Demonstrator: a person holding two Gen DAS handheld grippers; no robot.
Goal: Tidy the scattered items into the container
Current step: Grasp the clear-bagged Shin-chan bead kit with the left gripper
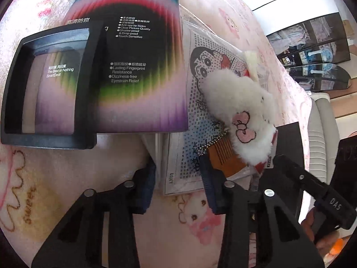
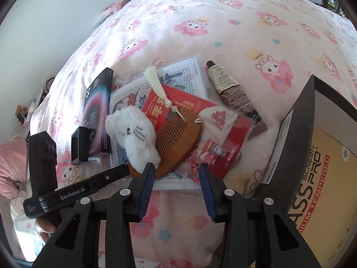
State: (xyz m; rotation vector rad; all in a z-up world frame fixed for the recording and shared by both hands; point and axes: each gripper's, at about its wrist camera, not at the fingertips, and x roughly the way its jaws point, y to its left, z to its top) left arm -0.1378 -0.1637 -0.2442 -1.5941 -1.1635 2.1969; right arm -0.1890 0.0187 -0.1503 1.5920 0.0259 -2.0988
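1. The scattered items lie in a loose pile on a bed with a pink cartoon-print blanket; the wooden comb in the middle of the pile serves as the landmark here.
2. A white plush cat rests on the comb's left half and hides part of its teeth; in the left wrist view only a small orange strip of the comb shows under the plush.
3. A red packet with a cream tassel lies under the comb's far edge, and its print is partly covered.
4. A dotted craft sheet sits beneath the comb, mostly buried.
5. A tube lies beyond and right of the comb, apart from it.
6. A dark screen-protector box lies left of the comb, with a small black frame against its near end.
7. The container, a black open box, stands right of the comb and is cut off by the picture edge.
8. The right claw hangs just short of the comb's near edge, fingers apart and empty.
9. The left claw has its fingers apart, over the sheet's near edge, its right finger close beside the comb; whether they touch is unclear.
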